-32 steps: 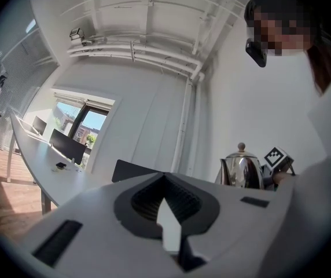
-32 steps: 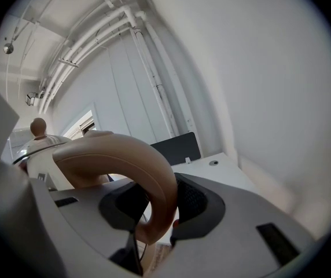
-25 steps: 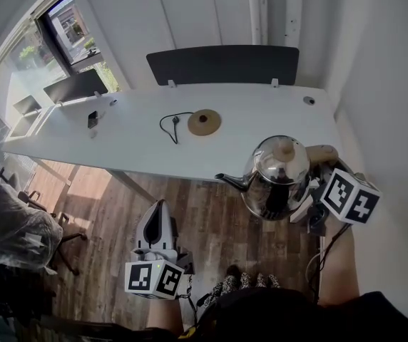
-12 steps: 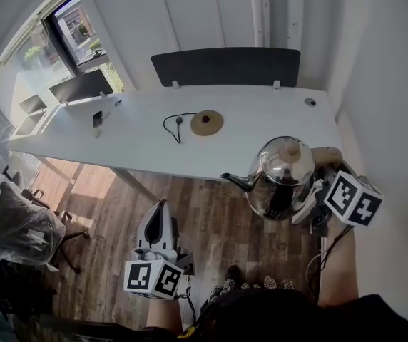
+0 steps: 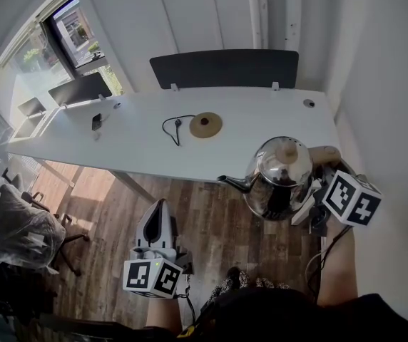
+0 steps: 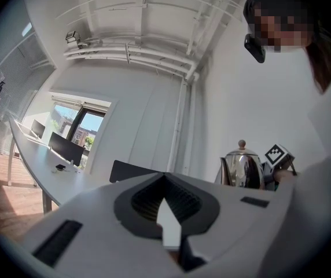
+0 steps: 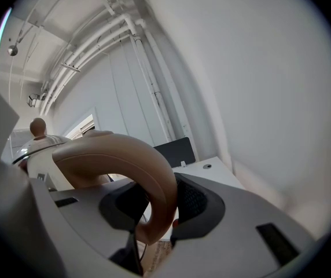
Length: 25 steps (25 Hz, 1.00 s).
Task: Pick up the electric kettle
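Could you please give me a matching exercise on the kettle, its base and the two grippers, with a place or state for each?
Things:
1. kettle
2. base
3. left gripper
4. right gripper

Places or states:
A. flat on the white table, beside a cord
B. shut, empty, above the wood floor
C. clamped on the tan handle
D. held up by its handle

Pairs: 1-D, 2-A, 3-B, 4-C
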Each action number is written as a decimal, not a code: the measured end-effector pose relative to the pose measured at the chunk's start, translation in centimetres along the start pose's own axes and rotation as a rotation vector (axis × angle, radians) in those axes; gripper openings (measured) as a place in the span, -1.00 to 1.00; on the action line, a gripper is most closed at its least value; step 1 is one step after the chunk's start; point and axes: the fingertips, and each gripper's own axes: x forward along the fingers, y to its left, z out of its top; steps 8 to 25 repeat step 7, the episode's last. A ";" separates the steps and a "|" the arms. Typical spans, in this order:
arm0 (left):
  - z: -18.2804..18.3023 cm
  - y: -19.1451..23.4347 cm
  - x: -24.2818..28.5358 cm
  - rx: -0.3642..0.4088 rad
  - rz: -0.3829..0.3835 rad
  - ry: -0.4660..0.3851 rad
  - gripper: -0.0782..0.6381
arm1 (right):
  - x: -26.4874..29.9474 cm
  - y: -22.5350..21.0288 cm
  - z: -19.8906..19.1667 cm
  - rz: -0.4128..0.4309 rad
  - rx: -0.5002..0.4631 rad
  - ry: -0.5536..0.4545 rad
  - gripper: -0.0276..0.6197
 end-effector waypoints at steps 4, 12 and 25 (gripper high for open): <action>0.0 0.0 0.1 0.004 0.002 0.002 -0.78 | 0.2 -0.2 0.0 -0.002 0.006 0.005 -0.55; 0.2 0.2 0.2 0.012 0.004 -0.001 -0.78 | 0.3 -0.1 -0.1 0.000 0.012 0.009 -0.55; 0.2 0.2 0.2 0.012 0.004 -0.001 -0.78 | 0.3 -0.1 -0.1 0.000 0.012 0.009 -0.55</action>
